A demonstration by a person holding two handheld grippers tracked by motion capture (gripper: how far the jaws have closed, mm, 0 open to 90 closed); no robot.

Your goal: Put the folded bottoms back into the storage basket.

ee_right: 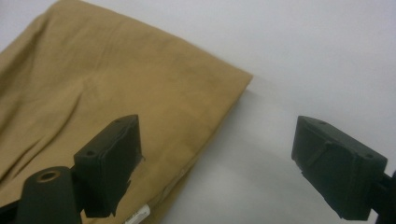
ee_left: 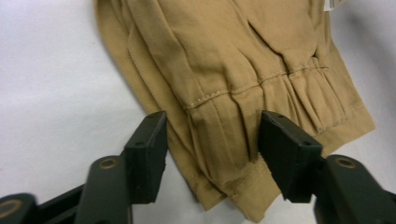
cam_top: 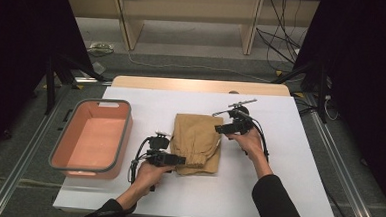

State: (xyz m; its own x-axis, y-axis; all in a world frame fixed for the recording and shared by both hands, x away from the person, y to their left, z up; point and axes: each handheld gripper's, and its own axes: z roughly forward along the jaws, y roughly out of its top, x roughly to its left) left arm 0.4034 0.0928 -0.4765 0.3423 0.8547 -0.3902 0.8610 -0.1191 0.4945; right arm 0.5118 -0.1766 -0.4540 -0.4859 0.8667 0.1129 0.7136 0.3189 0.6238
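Observation:
A folded tan garment (cam_top: 196, 144) lies in the middle of the white tabletop (cam_top: 277, 188). My left gripper (cam_top: 181, 160) is at its near left corner. In the left gripper view the jaws (ee_left: 212, 135) straddle the gathered, stitched hem (ee_left: 224, 154); the right pad (ee_left: 285, 154) touches the cloth, while a thin gap remains at the left pad (ee_left: 149, 154). My right gripper (cam_top: 221, 129) is at the garment's far right corner, open wide (ee_right: 217, 149). One of its pads (ee_right: 114, 163) hangs over the cloth (ee_right: 116, 93), the other (ee_right: 336, 158) over bare table.
A salmon-coloured tub with a grey rim (cam_top: 125, 135) stands empty at the left of the table. Cables trail from both grippers. Beyond the table's far edge are wooden legs and loose cables on the floor (cam_top: 274, 47).

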